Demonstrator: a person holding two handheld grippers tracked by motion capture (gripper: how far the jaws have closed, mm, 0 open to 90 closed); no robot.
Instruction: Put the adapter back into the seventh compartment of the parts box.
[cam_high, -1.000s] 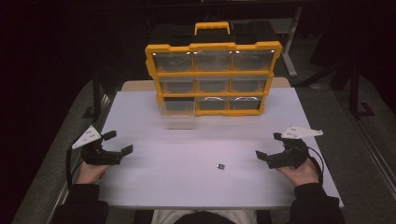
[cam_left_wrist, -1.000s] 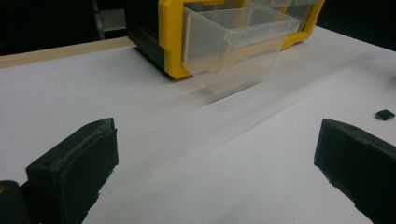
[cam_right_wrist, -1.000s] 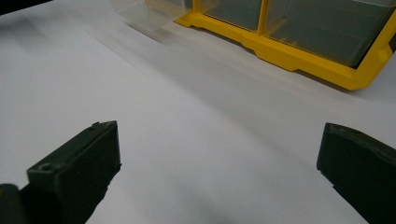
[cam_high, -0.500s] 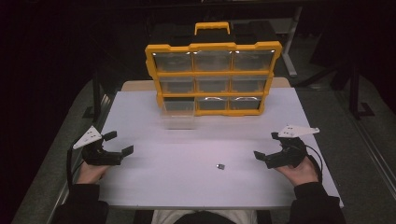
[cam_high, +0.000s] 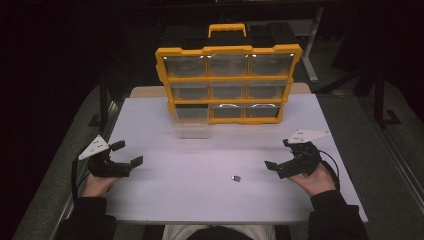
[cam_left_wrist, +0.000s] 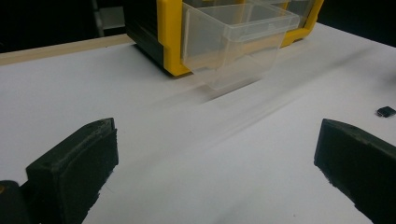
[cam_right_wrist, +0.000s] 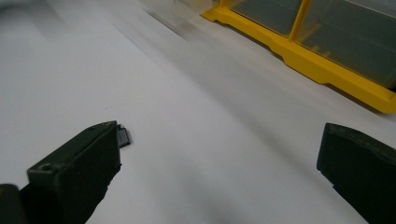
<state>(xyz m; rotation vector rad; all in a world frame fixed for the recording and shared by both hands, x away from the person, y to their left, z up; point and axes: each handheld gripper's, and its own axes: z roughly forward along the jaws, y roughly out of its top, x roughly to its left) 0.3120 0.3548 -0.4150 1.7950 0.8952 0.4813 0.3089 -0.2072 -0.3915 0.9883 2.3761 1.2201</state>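
With both the left gripper (cam_high: 127, 154) and the right gripper (cam_high: 278, 154) resting fingers wide apart and empty on the white worktop (cam_high: 200, 195), the pick-up step appears pending: the right gripper must close on the small dark part (cam_high: 235, 177) lying near it, presumably for the pulled-out clear plastic drawer (cam_high: 190, 125) of the yellow organiser (cam_high: 228, 82).

Right hand-held gripper (cam_high: 283, 159) slightly lower and nearer the small black part (cam_high: 235, 178), jaws wide.

Table (cam_high: 165, 200) open between grippers — drawer (cam_high: 191, 126) juts from organizer (cam_high: 227, 85).
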